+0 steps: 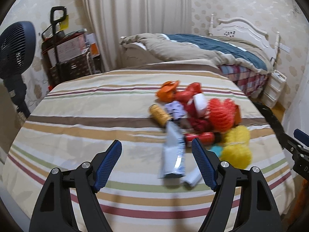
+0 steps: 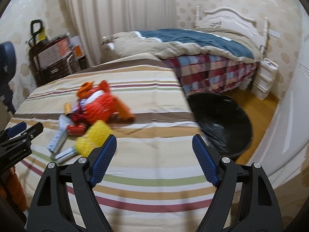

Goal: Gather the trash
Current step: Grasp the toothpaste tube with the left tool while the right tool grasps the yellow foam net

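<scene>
A heap of trash lies on the striped bed cover (image 1: 77, 119): an orange wrapper (image 1: 167, 91), red packets (image 1: 190, 94), a yellow can (image 1: 159, 114), red netting (image 1: 222, 114), a yellow net (image 1: 237, 145), a red can (image 1: 200, 136) and a long pale blue wrapper (image 1: 172, 154). My left gripper (image 1: 156, 142) hovers open just short of the heap. The pale wrapper shows in the gap between its fingers, and the pads are clear of it. My right gripper (image 2: 154, 137) is open over bare cover, with the yellow net (image 2: 94, 135) to its left. A black-lined bin (image 2: 222, 119) stands on the floor beside the bed.
A dark fan (image 1: 17, 46) and a cart stacked with boxes (image 1: 67, 54) stand at the far left by the curtain. A second bed with a teal and tan quilt (image 2: 193, 40) lies behind. White drawers (image 2: 264, 79) sit on the wooden floor at the right.
</scene>
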### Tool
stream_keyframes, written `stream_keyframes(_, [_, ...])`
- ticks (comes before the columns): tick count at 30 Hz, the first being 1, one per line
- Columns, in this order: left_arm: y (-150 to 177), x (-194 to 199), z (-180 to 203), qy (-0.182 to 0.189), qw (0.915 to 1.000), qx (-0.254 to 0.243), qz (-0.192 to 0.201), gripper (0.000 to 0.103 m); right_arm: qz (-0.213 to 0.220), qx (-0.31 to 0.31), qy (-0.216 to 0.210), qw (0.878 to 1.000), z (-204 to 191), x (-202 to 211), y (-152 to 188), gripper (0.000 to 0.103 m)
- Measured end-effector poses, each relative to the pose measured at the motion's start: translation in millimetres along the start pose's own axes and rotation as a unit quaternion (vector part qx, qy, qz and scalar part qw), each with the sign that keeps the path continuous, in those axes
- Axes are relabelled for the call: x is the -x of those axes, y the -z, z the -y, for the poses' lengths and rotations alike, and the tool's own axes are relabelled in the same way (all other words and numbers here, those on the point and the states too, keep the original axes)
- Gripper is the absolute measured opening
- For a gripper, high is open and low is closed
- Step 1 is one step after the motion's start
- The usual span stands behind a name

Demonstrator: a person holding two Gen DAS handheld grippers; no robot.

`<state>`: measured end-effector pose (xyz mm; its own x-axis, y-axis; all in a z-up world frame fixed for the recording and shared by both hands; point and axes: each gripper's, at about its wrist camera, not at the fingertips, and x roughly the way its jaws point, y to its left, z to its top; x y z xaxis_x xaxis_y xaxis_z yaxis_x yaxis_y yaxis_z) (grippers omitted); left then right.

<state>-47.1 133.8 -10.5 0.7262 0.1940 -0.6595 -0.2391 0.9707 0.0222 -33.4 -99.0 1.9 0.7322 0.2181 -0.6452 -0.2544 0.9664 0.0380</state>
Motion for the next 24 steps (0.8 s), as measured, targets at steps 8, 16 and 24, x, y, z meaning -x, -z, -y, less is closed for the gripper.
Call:
stream_keyframes(8, [9, -5, -29, -0.034, 0.9994, 0.006, -0.003, 0.077, -0.008, 0.026, -0.028, 0.999, -53, -16, -11, 0.079])
stream_keyframes(16, [15, -12, -40, -0.029, 0.9992, 0.025, -0.012, 0.081, -0.042, 0.046, -0.021, 0.998, -82, -46, -9, 0.079])
stream_keyframes(24, [17, -15, -31, -0.011, 0.9996, 0.022, -0.014, 0.082, -0.066, 0.038, -0.032, 0.997, -77, -55, -3, 0.055])
